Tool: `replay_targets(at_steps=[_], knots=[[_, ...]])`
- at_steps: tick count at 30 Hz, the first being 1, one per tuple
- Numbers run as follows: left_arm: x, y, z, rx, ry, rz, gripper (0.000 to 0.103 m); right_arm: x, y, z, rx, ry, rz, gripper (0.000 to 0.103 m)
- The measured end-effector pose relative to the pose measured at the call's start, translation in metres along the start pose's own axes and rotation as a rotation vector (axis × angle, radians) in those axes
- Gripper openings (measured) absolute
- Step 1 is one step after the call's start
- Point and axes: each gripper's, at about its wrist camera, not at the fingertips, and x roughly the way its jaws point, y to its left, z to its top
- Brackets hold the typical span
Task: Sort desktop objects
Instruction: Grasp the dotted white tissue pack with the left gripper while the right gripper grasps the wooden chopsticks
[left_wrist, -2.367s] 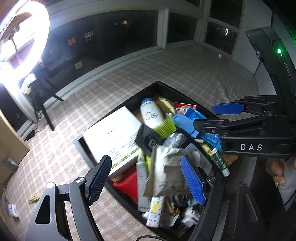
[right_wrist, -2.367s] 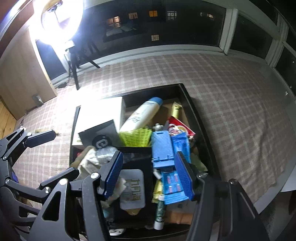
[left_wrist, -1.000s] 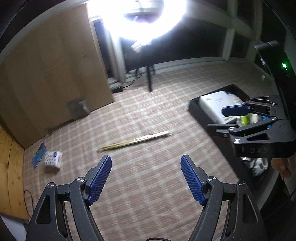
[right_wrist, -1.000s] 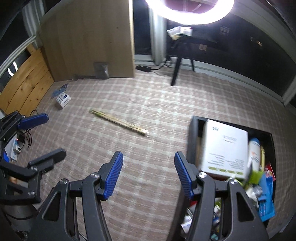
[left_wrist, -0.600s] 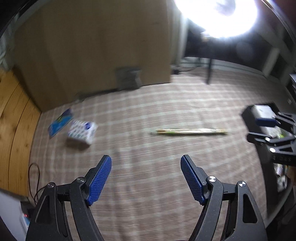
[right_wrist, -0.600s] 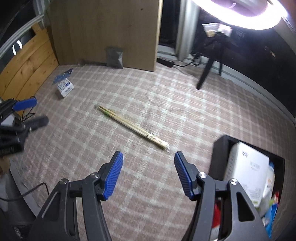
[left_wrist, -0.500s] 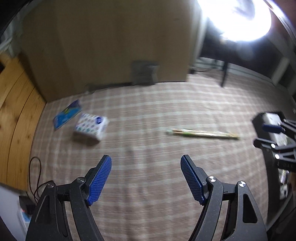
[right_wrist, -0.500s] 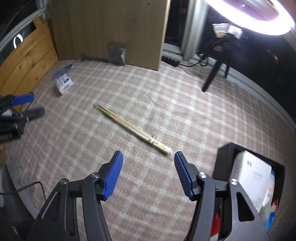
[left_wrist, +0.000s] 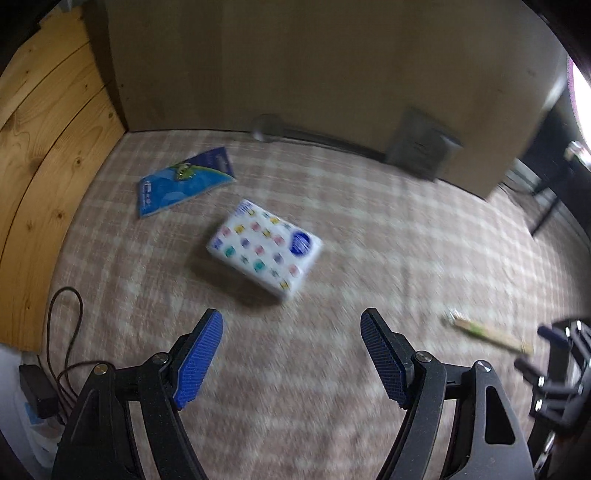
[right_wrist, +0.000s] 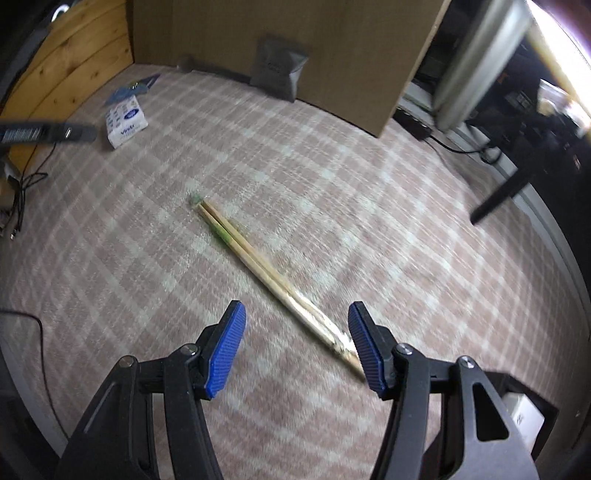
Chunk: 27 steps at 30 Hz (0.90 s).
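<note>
A white tissue pack (left_wrist: 266, 252) with coloured dots lies on the checked cloth (left_wrist: 295, 387), just ahead of my left gripper (left_wrist: 291, 332), which is open and empty. A blue booklet (left_wrist: 181, 184) lies beyond it. A pair of wooden chopsticks (right_wrist: 258, 258) lies slantwise on the cloth; its near end reaches between the fingers of my right gripper (right_wrist: 297, 325), which is open and not touching it. The right wrist view also shows the tissue pack (right_wrist: 125, 123) at far left and the left gripper's fingers (right_wrist: 44, 133). The left wrist view shows the chopsticks (left_wrist: 487, 334) at right.
A brown board (right_wrist: 295, 44) stands at the back with a grey pouch (right_wrist: 280, 66) leaning on it. Wooden planks (left_wrist: 48, 147) line the left. Cables (left_wrist: 62, 332) lie at the left edge. A black bin's corner (right_wrist: 524, 417) with a white box sits at lower right.
Both grippers swung left, away from the black bin, and came lower. The tissue pack now sits close ahead of the left gripper and the chopsticks' end lies between the right gripper's fingers.
</note>
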Motion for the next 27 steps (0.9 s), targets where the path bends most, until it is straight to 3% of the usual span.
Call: replay_targets(at_steps=[10, 14, 27], knots=[[0.039, 0.010, 0.039, -0.121, 0.062, 0.078, 0.075, 0.024, 0.006, 0.013, -0.074, 0.016, -0.013, 0.057], [0.053, 0.010, 0.045, -0.118, 0.088, 0.118, 0.078, 0.030, 0.006, 0.016, -0.087, 0.016, -0.015, 0.057], [0.065, 0.007, 0.051, -0.105, 0.115, 0.125, 0.078, 0.033, 0.005, 0.020, -0.095, 0.025, 0.003, 0.057]])
